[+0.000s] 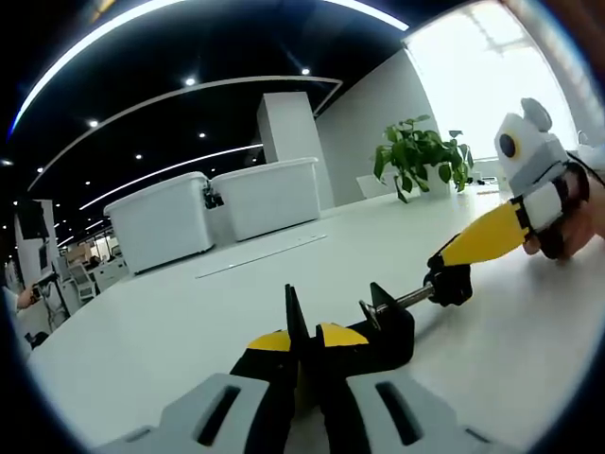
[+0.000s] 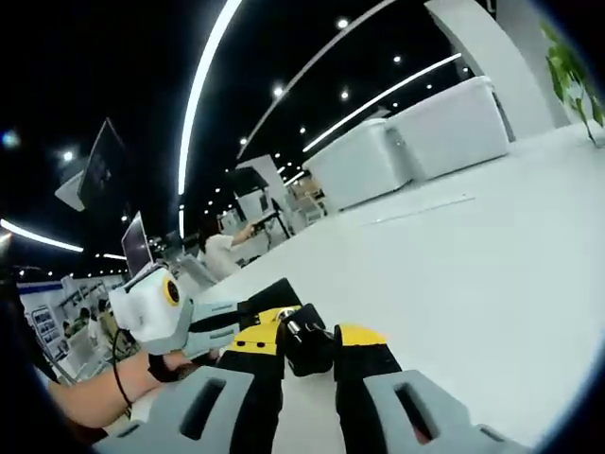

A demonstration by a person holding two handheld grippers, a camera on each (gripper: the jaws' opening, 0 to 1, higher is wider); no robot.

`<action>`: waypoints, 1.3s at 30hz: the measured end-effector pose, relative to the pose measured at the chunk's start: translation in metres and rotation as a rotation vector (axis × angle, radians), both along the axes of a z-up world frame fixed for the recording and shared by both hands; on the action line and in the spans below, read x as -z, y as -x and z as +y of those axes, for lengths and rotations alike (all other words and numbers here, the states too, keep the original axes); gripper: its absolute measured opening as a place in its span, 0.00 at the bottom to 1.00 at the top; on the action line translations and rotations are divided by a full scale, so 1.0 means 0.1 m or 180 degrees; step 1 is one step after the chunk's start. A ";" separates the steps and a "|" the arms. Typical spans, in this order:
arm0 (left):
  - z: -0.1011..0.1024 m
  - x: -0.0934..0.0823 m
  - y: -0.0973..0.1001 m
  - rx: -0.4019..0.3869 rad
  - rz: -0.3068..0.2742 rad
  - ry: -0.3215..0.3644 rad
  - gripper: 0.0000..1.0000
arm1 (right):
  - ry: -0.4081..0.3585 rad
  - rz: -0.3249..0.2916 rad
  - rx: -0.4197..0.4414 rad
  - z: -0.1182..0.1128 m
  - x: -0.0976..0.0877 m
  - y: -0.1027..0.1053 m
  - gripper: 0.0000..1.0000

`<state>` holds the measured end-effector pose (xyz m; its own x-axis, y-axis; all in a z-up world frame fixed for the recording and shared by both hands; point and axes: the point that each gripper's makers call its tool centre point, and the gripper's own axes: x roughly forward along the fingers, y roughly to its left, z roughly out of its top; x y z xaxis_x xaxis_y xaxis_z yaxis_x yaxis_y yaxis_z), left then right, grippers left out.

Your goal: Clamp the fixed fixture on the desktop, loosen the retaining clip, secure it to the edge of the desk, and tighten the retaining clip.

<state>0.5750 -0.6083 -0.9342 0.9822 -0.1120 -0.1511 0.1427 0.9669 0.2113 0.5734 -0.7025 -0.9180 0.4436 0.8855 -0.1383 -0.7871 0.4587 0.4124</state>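
Note:
A black clamp fixture (image 1: 386,326) lies on the white desk (image 1: 170,322). My left gripper (image 1: 304,340) is shut on its body, yellow pads pressed to it. A metal screw (image 1: 414,299) runs from the clamp to a black knob (image 1: 451,282). The right gripper (image 1: 454,257) comes in from the right with its yellow tips closed on that knob, a hand behind it. In the right gripper view, my right gripper (image 2: 308,338) holds the black knob (image 2: 306,352) between its yellow pads. The left gripper (image 2: 248,322) reaches in from the left, held by a hand (image 2: 165,367).
Two white lidded bins (image 1: 161,222) (image 1: 271,194) stand at the far side of the desk. A potted plant (image 1: 416,151) stands at the back right. A seated person (image 2: 222,251) and monitors (image 2: 137,244) are beyond the desk's end.

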 end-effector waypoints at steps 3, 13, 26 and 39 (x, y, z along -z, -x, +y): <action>0.00 0.00 0.00 0.0000 0.0000 0.0001 0.08 | 0.0025 -0.0041 -0.0002 0.00 0.00 0.00 0.21; 0.01 0.00 0.00 -0.0006 0.0000 0.0000 0.08 | 0.0055 -0.0056 -0.0090 0.05 0.02 0.04 0.26; 0.00 0.00 0.00 -0.0006 0.0000 -0.0002 0.08 | 0.0247 -0.0105 -0.0140 0.09 0.12 0.07 0.25; -0.01 0.00 0.02 -0.0005 0.0002 0.0000 0.08 | 0.0258 -0.0163 -0.0152 0.08 0.10 0.07 0.24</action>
<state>0.5732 -0.6090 -0.9339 0.9822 -0.1105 -0.1517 0.1415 0.9672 0.2112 0.5664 -0.6941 -0.9280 0.4095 0.8926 -0.1885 -0.8280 0.4504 0.3341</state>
